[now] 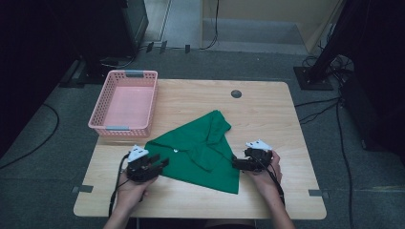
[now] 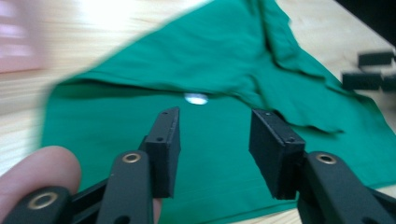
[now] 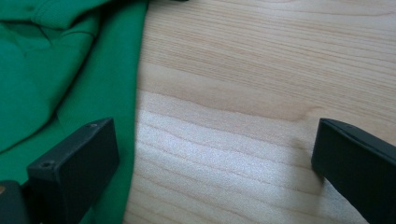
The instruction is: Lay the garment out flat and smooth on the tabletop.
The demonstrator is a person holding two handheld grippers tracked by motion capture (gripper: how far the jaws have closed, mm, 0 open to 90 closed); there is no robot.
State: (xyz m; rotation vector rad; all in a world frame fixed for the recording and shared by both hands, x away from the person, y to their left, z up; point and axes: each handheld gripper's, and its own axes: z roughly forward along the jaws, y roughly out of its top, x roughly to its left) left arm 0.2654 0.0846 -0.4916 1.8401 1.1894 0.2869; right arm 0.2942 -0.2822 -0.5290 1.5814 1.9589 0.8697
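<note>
Black jaws of my left gripper (image 2: pixel 215 140) fill the foreground, spread apart and pinching nothing, poised just above the near left part of a green shirt (image 2: pixel 224 70) that lies flattened on the wooden table (image 1: pixel 267 102). From the high view, the shirt (image 1: pixel 200 148) sits at the middle of the table's near half, folded into a rough triangle with its point aimed away from me and its broad base toward me, my left gripper (image 1: pixel 160 164) at its left corner and my right gripper (image 1: pixel 237 163) touching or just beside its right edge. In the right gripper view, my right gripper (image 3: pixel 215 158) is opened wide, 1 jaw over the green hem, the other over bare wood, holding nothing. A small pale dot, perhaps a button, shows on the fabric (image 2: pixel 196 98). A pink basket (image 1: pixel 125 128) stands at the table's far left, just beside the shirt's left corner, with nothing in it that I can see. I judge the cloth light, soft and limp: it will sag and slide rather than keep its shape, so a firm pinch is needed on a layered edge or corner, not the flat middle. The 2 near corners look the best places to take hold, lifting both together to keep the folds from spilling.
</note>
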